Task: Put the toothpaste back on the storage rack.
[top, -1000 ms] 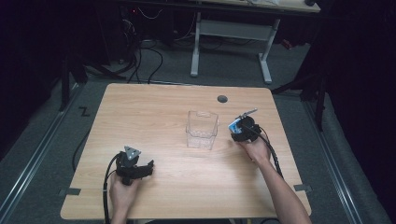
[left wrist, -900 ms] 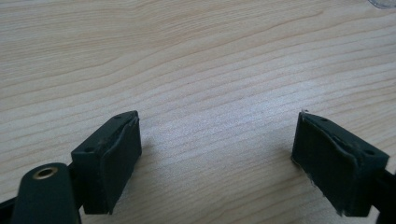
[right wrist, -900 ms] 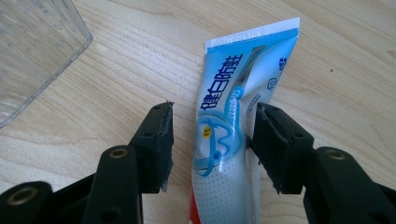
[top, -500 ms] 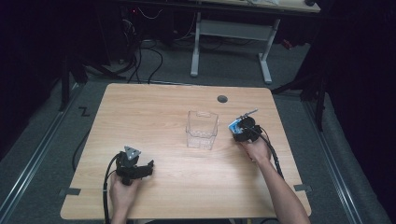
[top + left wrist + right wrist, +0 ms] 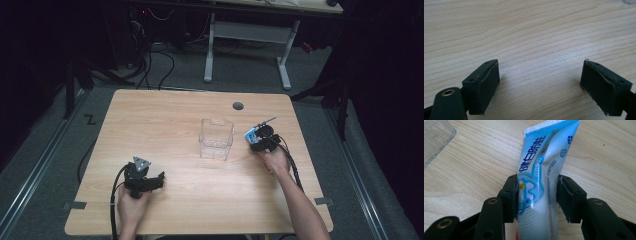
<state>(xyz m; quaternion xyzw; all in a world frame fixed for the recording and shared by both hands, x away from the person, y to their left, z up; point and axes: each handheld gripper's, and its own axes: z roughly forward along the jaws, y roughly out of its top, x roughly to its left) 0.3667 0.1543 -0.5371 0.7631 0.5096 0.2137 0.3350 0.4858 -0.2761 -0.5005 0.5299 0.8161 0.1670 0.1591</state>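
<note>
A blue and white toothpaste tube [image 5: 541, 165] stands between the jaws of my right gripper [image 5: 537, 195]. The jaws have just been closing, and both pads now press its sides near the bottom. In the high view the right gripper [image 5: 261, 139] sits at the table's right, with the tube [image 5: 251, 134] at its tip. It is just right of a clear plastic container [image 5: 216, 139], which stands upright and empty at the table's middle. My left gripper [image 5: 540, 82] rests low over bare wood with its jaws wide open. It lies near the front left of the table [image 5: 146, 179].
The wooden table [image 5: 165, 115] has a small dark round hole [image 5: 238, 106] near its far edge. A corner of the clear container [image 5: 436, 137] shows at the upper left of the right gripper view. Cables and a desk frame [image 5: 247, 45] stand on the floor beyond the table.
</note>
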